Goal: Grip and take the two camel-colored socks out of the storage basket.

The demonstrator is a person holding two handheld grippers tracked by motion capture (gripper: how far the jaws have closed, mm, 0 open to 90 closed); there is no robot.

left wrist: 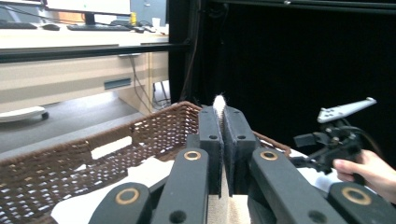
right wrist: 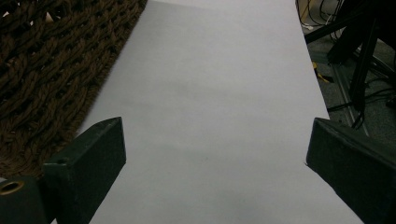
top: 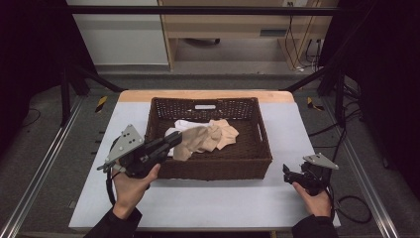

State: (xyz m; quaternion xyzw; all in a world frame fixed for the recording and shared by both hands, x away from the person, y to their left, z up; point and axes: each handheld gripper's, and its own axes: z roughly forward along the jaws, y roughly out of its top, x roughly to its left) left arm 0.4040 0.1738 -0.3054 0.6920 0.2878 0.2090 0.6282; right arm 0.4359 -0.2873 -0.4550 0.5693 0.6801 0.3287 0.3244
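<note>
A beige cloth [top: 205, 139] lying in the wicker basket [top: 213, 168] is pinched at its near-left end by the left gripper [top: 173, 139]. A lift out seems underway; next, a steady pull upward is called for. The right gripper [top: 287, 172] is held wide apart, empty, over the worktop [top: 208, 198].

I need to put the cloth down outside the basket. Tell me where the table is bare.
Bare table runs along the near edge, between the basket's front wall and the person's hands. Another bare strip lies right of the basket, ahead of the right gripper. The basket itself is crowded with cloths, one clamped in the left gripper.
</note>
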